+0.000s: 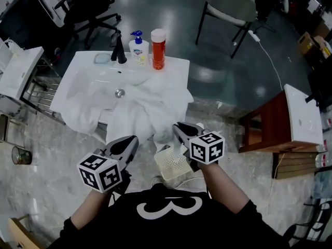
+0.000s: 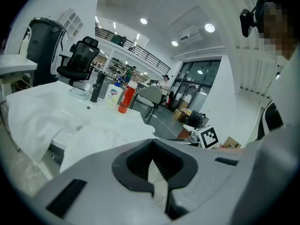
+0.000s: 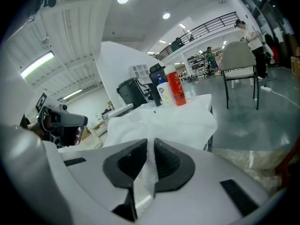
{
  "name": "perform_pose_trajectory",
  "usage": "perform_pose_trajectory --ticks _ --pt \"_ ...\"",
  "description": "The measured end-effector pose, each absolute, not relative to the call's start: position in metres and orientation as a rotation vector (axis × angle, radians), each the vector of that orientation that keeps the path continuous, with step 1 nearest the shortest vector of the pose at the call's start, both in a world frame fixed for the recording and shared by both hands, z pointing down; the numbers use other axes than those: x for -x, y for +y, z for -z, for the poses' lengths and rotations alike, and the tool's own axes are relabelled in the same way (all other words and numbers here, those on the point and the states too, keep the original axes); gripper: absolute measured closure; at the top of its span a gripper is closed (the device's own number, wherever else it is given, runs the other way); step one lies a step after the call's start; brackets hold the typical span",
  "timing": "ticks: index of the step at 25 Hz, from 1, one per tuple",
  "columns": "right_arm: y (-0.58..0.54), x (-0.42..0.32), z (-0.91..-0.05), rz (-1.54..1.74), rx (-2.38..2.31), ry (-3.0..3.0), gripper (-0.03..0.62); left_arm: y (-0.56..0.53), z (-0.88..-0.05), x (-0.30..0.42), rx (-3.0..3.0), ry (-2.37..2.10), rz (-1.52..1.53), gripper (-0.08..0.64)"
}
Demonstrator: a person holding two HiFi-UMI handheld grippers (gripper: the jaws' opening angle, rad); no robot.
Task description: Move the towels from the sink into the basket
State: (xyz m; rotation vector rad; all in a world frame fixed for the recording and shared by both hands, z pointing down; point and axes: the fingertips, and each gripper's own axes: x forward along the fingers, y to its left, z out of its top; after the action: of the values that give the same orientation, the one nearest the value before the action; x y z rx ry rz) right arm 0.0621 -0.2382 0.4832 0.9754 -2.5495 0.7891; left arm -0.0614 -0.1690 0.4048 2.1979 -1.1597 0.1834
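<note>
White towels [image 1: 145, 110] lie heaped in the white sink [image 1: 98, 71] and hang over its front edge. In the head view my right gripper [image 1: 180, 129] is at the hanging edge of a towel, just above the white perforated basket [image 1: 174, 165] on the floor. In the right gripper view the right gripper [image 3: 150, 146] is shut on a strip of white towel [image 3: 149, 172] that runs between its pads. My left gripper [image 1: 131, 142] hovers left of the basket, close to the towel's lower edge. Seen in its own view, the left gripper [image 2: 151, 149] is shut, with nothing visibly held.
A black faucet [image 1: 119, 51], a soap bottle [image 1: 138, 48] and a red bottle [image 1: 158, 49] stand at the sink's back edge. A grey chair [image 1: 228, 7] is behind, a wooden stand with a white top [image 1: 301, 118] to the right, and a small bin [image 1: 21, 155] at the left.
</note>
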Motion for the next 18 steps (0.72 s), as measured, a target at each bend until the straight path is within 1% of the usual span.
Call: perform_pose_trajectory --ticks 6,18 --pt "-0.225 -0.081 -0.432 -0.815 -0.98 -2.678 0.545 -0.15 -0.392 0.04 -2.191 -1.178 -0.179 0.554" --pt "-0.184 -0.145 -0.332 -0.711 -1.072 -2.903 0.545 -0.096 -0.373 -0.008 -2.225 -1.201 -0.163 0.555"
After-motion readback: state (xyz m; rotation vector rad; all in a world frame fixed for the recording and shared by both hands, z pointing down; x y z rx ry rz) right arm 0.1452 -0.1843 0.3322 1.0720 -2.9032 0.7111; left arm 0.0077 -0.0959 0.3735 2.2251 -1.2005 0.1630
